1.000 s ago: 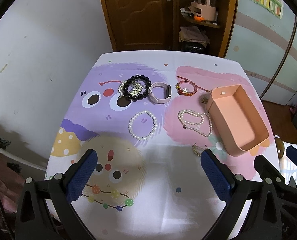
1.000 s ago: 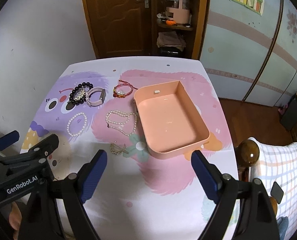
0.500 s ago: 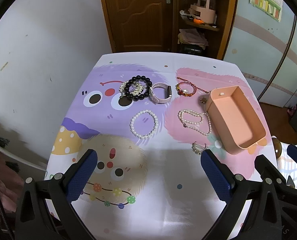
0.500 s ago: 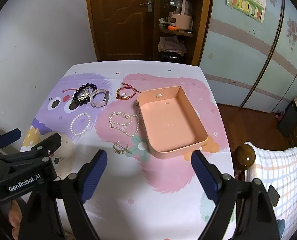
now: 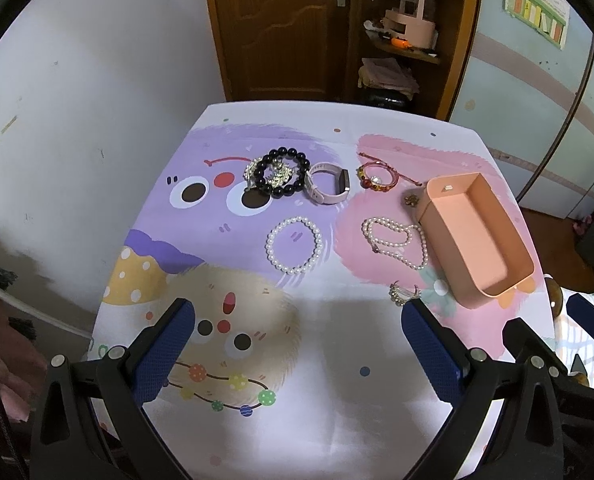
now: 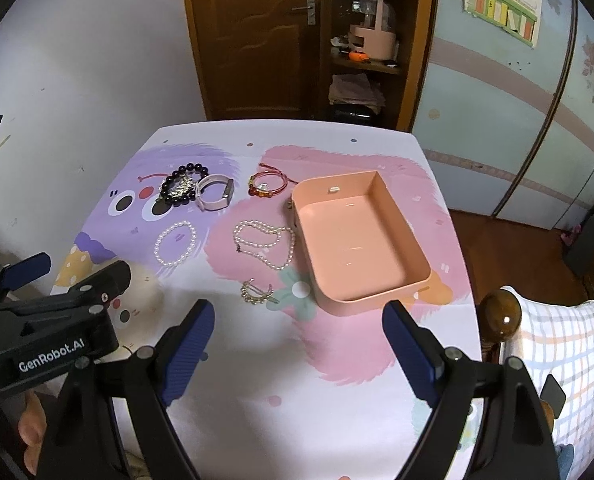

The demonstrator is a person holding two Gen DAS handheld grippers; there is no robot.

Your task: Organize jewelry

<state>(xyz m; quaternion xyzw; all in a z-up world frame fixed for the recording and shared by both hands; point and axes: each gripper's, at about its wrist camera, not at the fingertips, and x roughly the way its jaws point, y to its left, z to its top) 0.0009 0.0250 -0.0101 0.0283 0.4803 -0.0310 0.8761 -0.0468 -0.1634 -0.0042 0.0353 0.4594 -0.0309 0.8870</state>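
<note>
Cartoon tablecloth: pink tray long axis runs near-to-far, jewelry left.

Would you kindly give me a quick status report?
Left gripper and right gripper open, holding nothing. Pink tray empty; jewelry on the tablecloth. Path clear.

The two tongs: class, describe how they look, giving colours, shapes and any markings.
Both the left tongs and right tongs have black angular frames with silver screws, each carrying two dark blue ribbed pads. The left tongs' body, seen from the right wrist, bears white "GenRobot.AI" lettering.
</note>
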